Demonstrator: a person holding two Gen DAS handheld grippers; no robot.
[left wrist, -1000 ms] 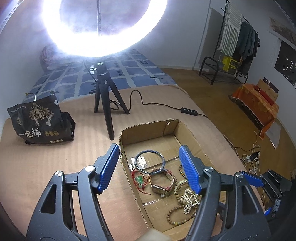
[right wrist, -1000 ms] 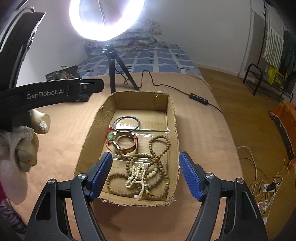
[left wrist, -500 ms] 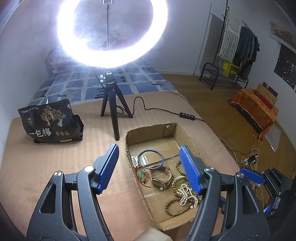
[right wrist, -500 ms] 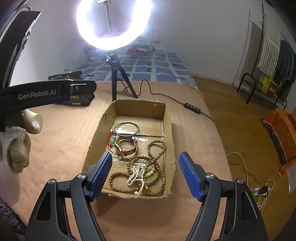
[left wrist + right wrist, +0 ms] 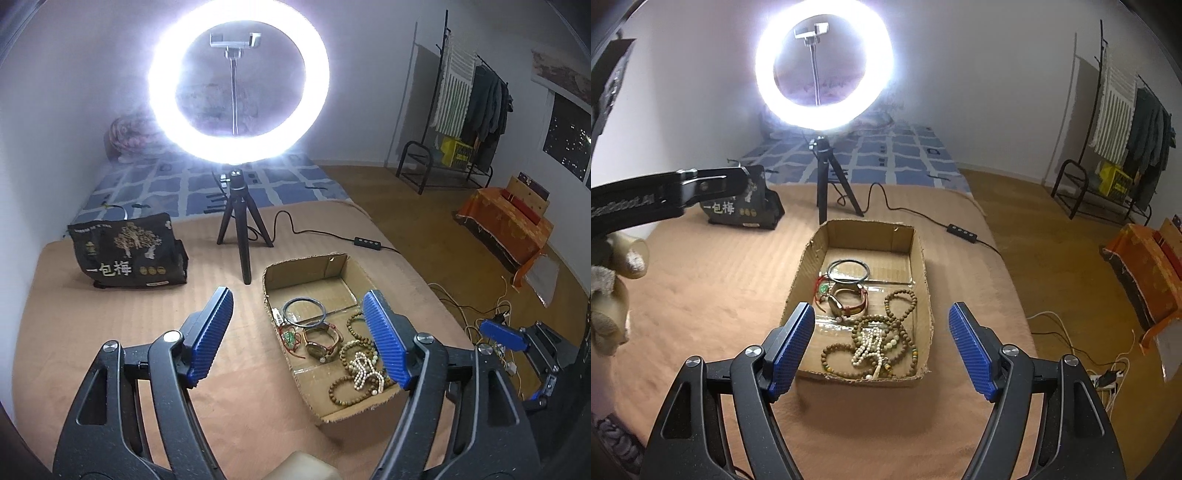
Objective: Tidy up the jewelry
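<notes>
Jewelry lies heaped in the shallow cardboard box (image 5: pixel 918 266) in front of you, on the tan blanket (image 5: pixel 713 295) that covers the bed. At the box's far end sits a dark bangle (image 5: pixel 848 271); just nearer you, touching it, is a watch with a reddish-brown strap (image 5: pixel 847 301), and a red cord with a green charm (image 5: pixel 823 289) rests against the box's left wall. The near half holds brown wooden bead strands (image 5: pixel 899 306) looped over one another, with a pale cream bead string (image 5: pixel 870 343) lying on top of them.

Your left hand-held gripper (image 5: pixel 299 338) has just been opening its jaws and stands wide, with nothing between the blue pads; it hovers above the blanket at the box's left side. Your right hand-held gripper (image 5: pixel 881 349) is also spread wide and carries nothing, poised over the near end of the box, clear of the beads. From the left wrist view its blue tip shows at the far right edge.

Beyond the box a lit ring light (image 5: pixel 238 83) stands on a small black tripod (image 5: pixel 240 225), its cable and inline switch (image 5: pixel 365 242) trailing off to the right. A black printed bag (image 5: pixel 127 254) sits on the blanket to the left of the tripod.
</notes>
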